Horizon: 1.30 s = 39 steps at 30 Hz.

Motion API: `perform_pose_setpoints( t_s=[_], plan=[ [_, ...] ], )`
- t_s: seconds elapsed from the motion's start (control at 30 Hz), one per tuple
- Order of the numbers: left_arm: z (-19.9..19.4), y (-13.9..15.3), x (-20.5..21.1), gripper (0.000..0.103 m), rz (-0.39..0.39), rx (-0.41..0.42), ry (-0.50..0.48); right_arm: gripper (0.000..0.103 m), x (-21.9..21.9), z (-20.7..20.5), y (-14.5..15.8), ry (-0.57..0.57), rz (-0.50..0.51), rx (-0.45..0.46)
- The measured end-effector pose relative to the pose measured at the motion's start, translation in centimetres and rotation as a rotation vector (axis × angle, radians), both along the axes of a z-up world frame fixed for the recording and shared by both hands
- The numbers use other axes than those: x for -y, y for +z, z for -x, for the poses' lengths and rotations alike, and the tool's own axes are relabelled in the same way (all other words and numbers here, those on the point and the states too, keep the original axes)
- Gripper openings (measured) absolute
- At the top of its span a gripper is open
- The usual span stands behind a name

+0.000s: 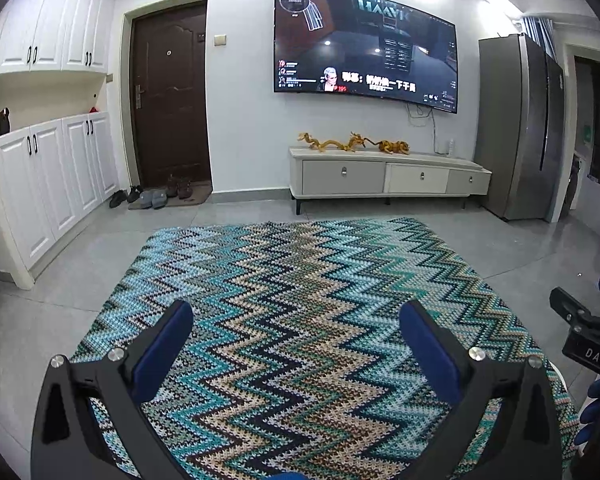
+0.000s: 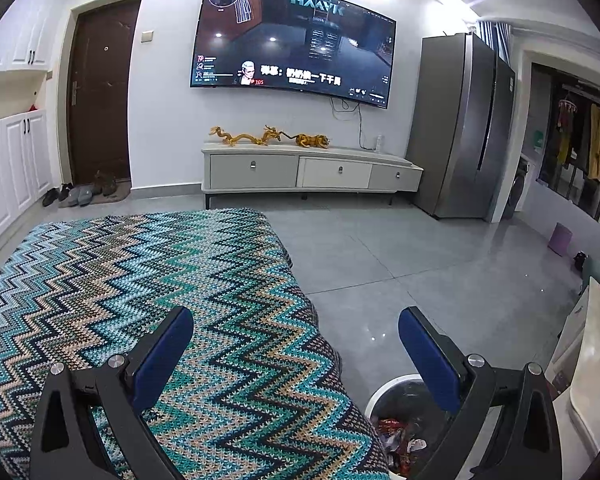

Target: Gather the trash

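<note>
Held both claws, left claw (image 1: 296, 336) and right claw (image 2: 296, 336), spread wide and empty above the zigzag blanket (image 1: 300, 300), likely ready for picking, with trash (image 2: 400, 440) lying in the white-rimmed bin (image 2: 384, 387) beside the blanket's right edge.

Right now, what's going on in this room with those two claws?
A person is holding a claw in each hand over a zigzag-patterned cloth, and neither is gripping anything. The left claw and the right claw both stand open and empty. A white trash bin with wrappers already inside sits on the floor beside the cloth's edge, under the right claw. No loose trash shows on the cloth.
</note>
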State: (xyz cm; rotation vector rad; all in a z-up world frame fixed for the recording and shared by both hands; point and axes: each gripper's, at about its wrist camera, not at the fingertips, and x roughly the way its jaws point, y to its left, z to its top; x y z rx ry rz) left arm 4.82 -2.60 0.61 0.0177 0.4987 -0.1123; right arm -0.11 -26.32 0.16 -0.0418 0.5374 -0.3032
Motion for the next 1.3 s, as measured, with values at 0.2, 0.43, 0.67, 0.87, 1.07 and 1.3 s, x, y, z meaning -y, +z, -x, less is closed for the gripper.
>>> perform_pose_setpoints(
  t_s=[0.2, 0.43, 0.67, 0.87, 1.07, 1.3],
  plan=[
    [-0.1, -0.1, -0.2, 0.103, 0.013, -0.014, 0.003, 0.103, 0.3, 0.1, -0.1, -0.007, 0.001, -0.001],
    [-0.1, -0.2, 0.0, 0.103, 0.009, -0.01, -0.003, 0.103, 0.5, 0.2, -0.1, -0.015, 0.002, 0.0],
    [-0.3, -0.3, -0.1, 0.103, 0.01, -0.016, -0.002, 0.103, 0.5, 0.1, -0.3, -0.019, 0.007, -0.009],
    [-0.5, -0.3, -0.2, 0.103, 0.008, -0.014, 0.002, 0.103, 0.7, 0.1, -0.2, -0.028, 0.012, -0.007],
    [-0.6, -0.2, -0.1, 0.103, 0.006, -0.008, 0.006, 0.103, 1.0, 0.0, -0.1, -0.038, 0.014, -0.003],
    [-0.8, -0.2, 0.2, 0.103, -0.005, 0.001, 0.008, 0.103, 1.3, -0.2, 0.0, -0.042, 0.012, -0.002]
  ],
)
